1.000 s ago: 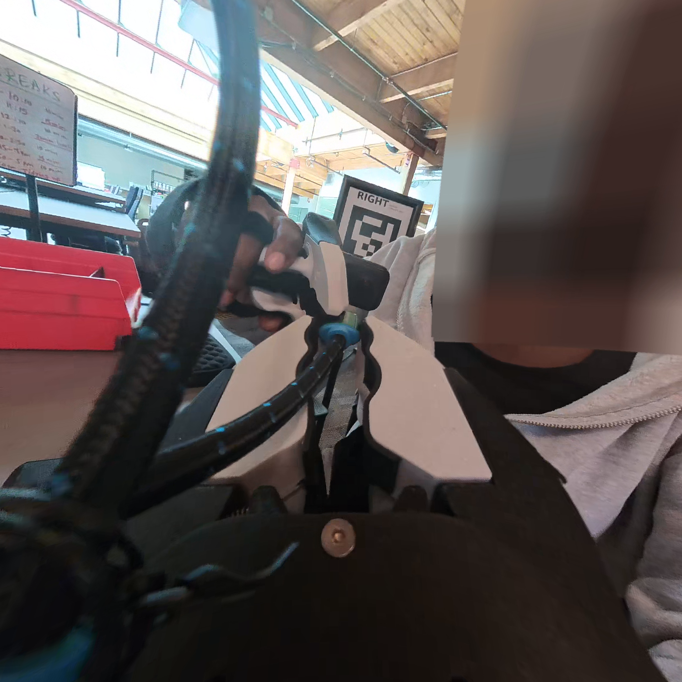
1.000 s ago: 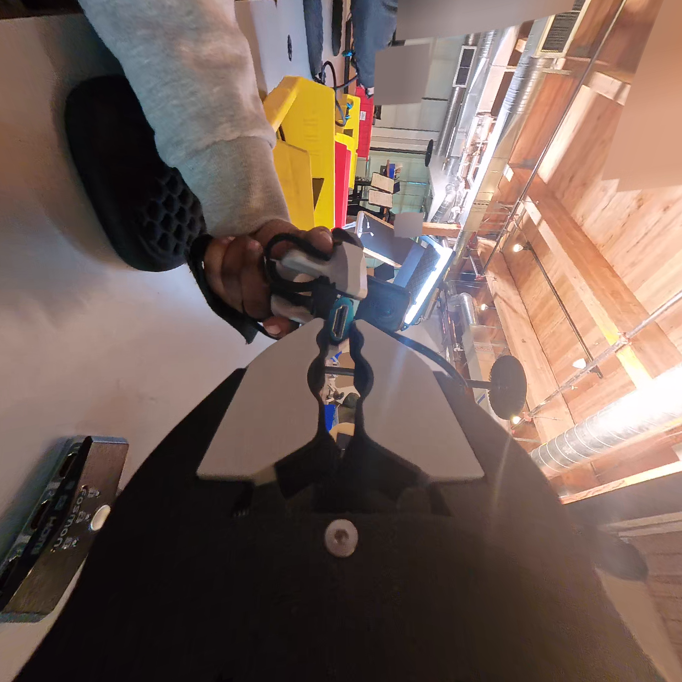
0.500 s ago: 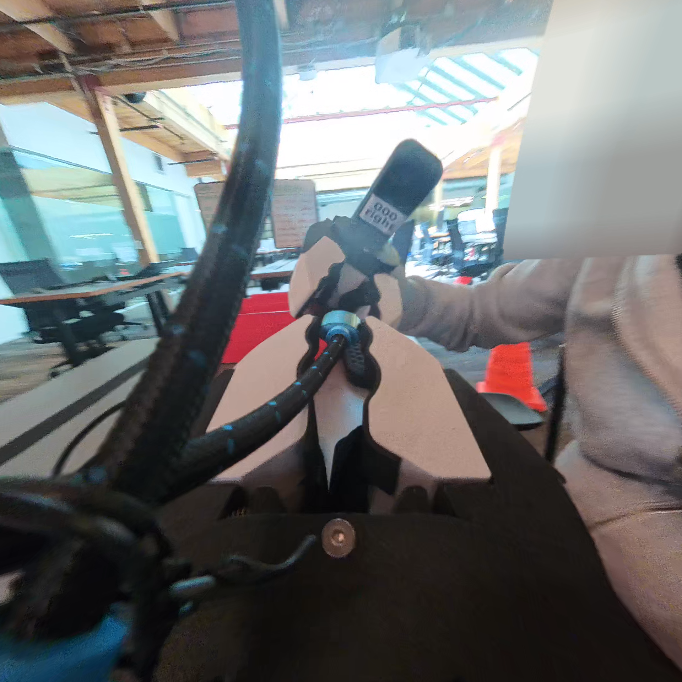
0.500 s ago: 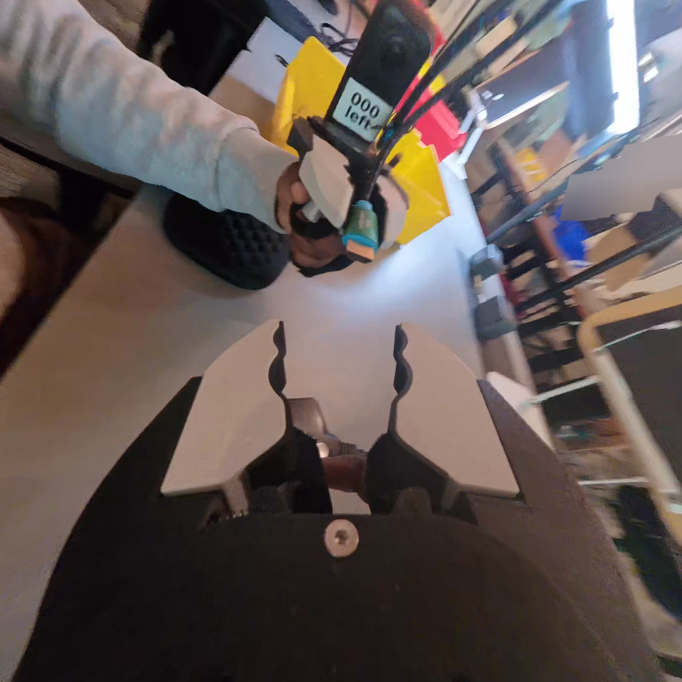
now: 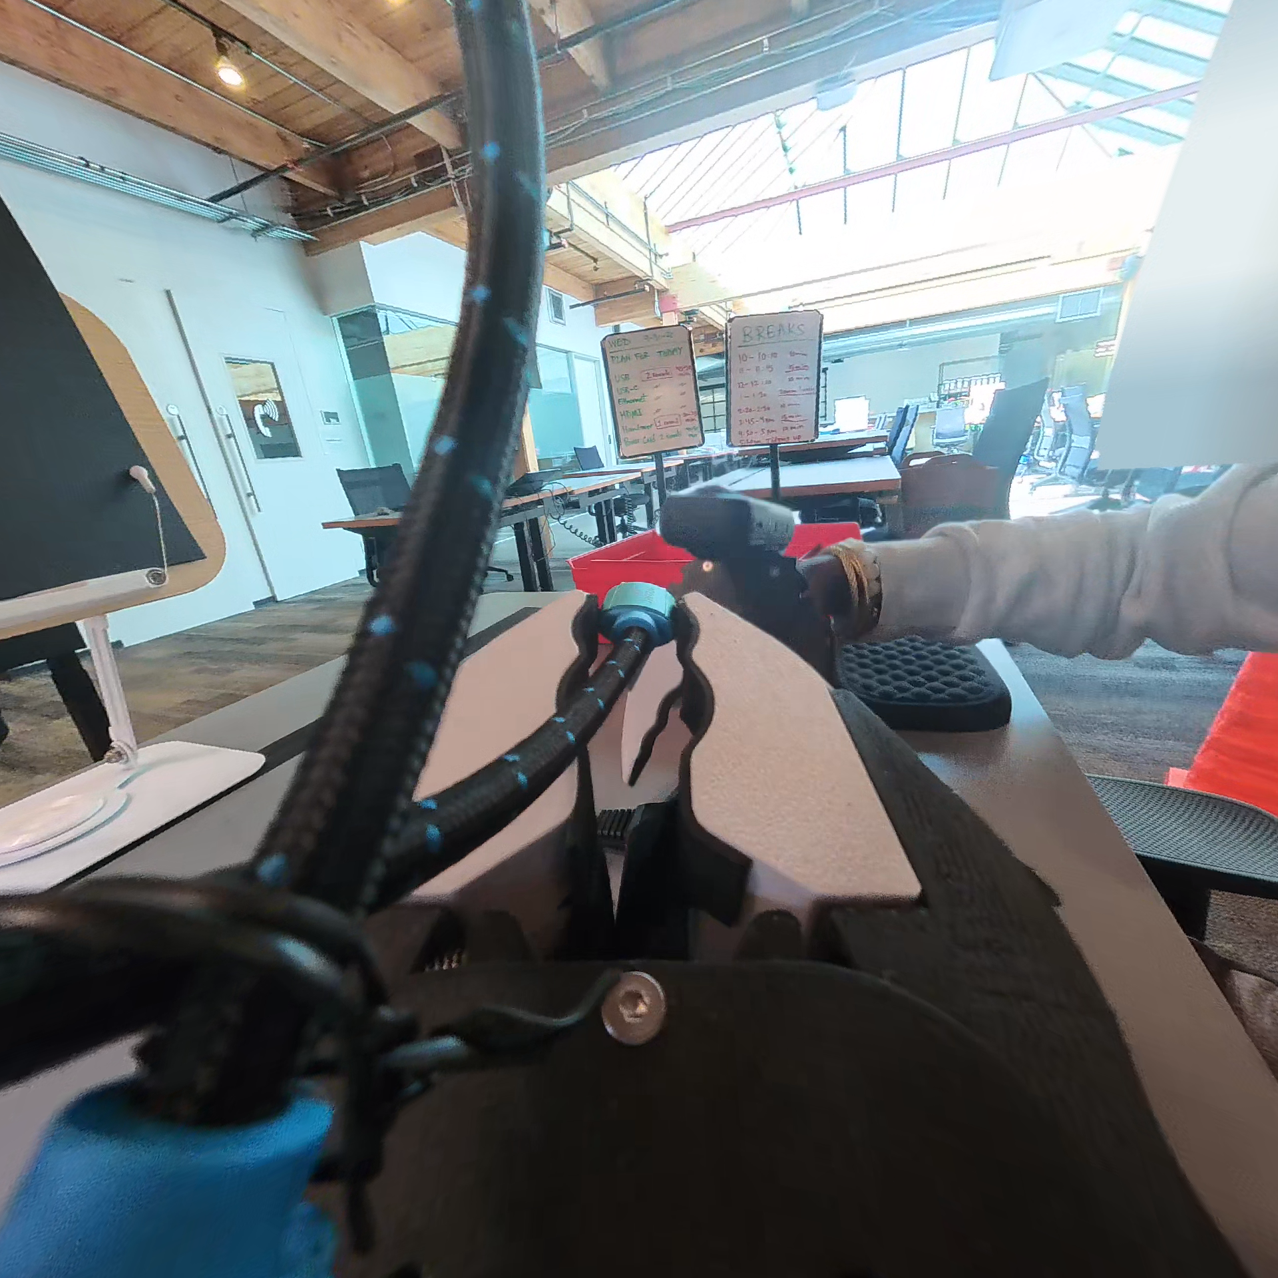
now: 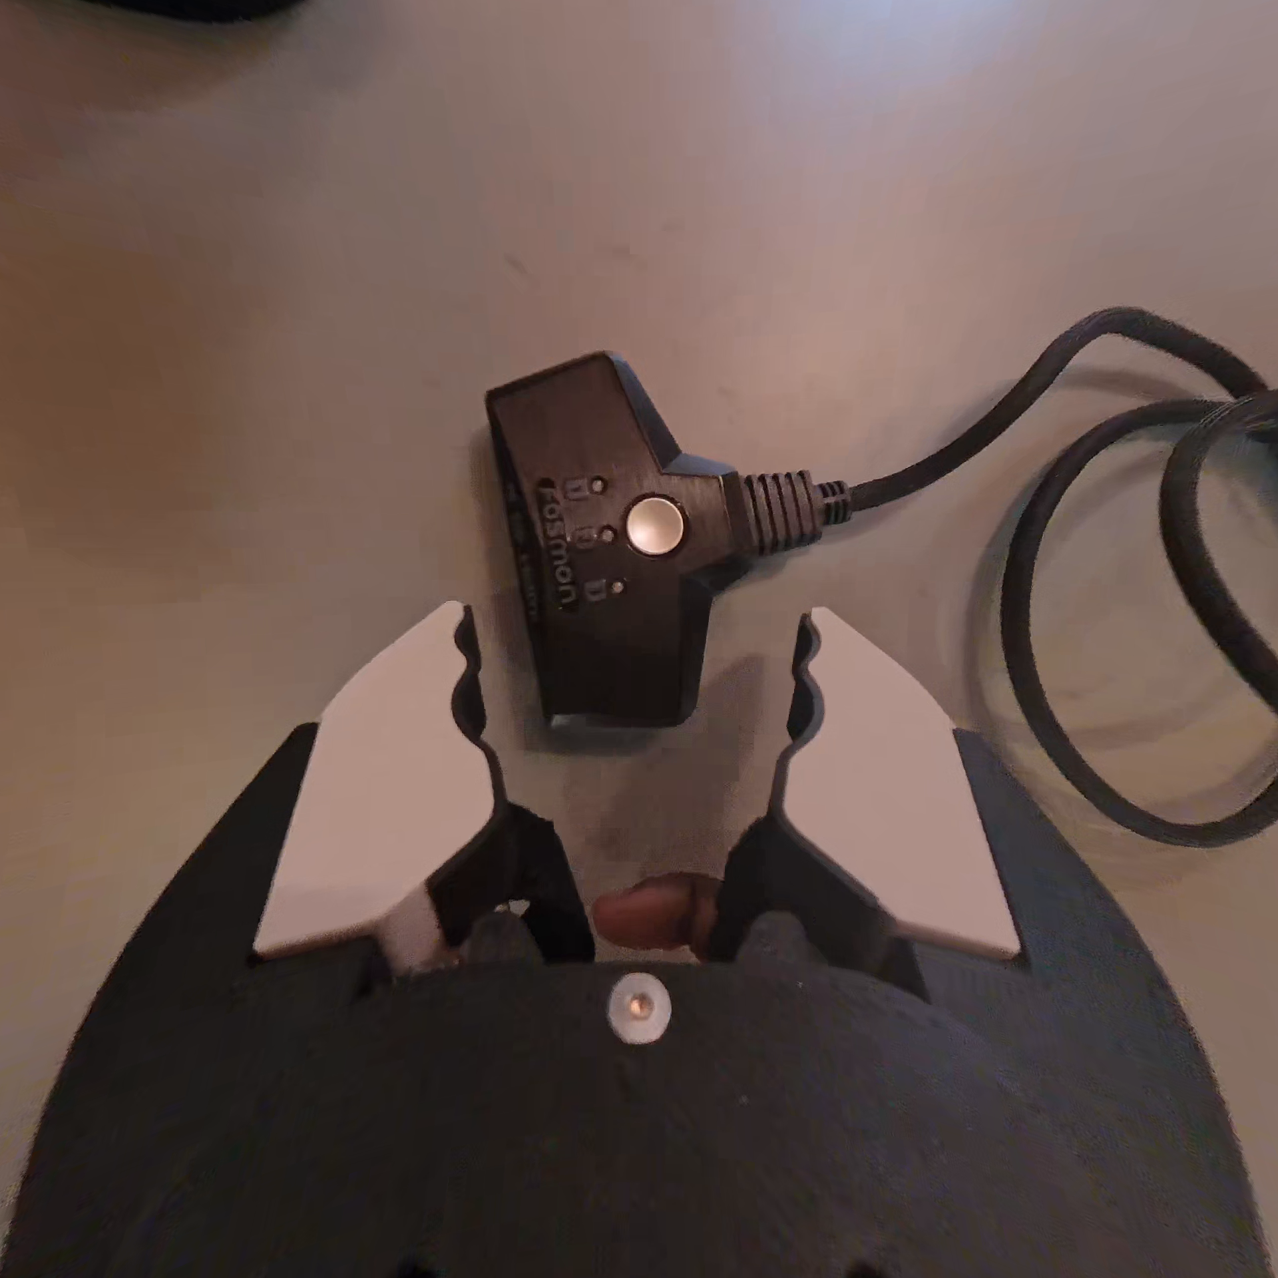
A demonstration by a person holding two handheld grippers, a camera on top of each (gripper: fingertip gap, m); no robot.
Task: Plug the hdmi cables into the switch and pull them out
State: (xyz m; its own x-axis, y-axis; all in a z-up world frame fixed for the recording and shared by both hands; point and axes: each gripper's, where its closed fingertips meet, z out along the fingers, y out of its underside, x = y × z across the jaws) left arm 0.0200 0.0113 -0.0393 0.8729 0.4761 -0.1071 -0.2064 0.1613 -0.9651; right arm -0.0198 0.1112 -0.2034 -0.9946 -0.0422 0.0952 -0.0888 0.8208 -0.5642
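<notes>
Left gripper [image 5: 633, 622] squeezed tight on the blue plug [image 5: 635, 612] of a black braided HDMI cable [image 5: 442, 512], right at the tips. Cable with blue flecks, looping up high and back down past the camera. Plug held up in the air above the worktop [image 5: 968, 761], far end pointing away.

Right gripper [image 6: 633, 626] spread wide, nothing in it, pointing straight down at the worktop [image 6: 276, 276]. Black switch [image 6: 608, 546] lying flat there, its near end just between the two white fingertips [image 6: 422, 664], touching neither as far as can be told. Round silver button [image 6: 655, 524] on top of the switch, with three small lights beside it. Thin black cord [image 6: 1037, 442] coming out of the right side of the switch and curling into loops on the worktop.

In the left wrist view, right gripper [image 5: 747, 553] seen far off, held low by a hand [image 5: 837, 588] in a grey sleeve [image 5: 1079, 581]. Black bumpy pad [image 5: 920, 681] close by on the worktop. Red bin [image 5: 636, 560] behind it. Two whiteboards [image 5: 712, 387] standing farther back.
</notes>
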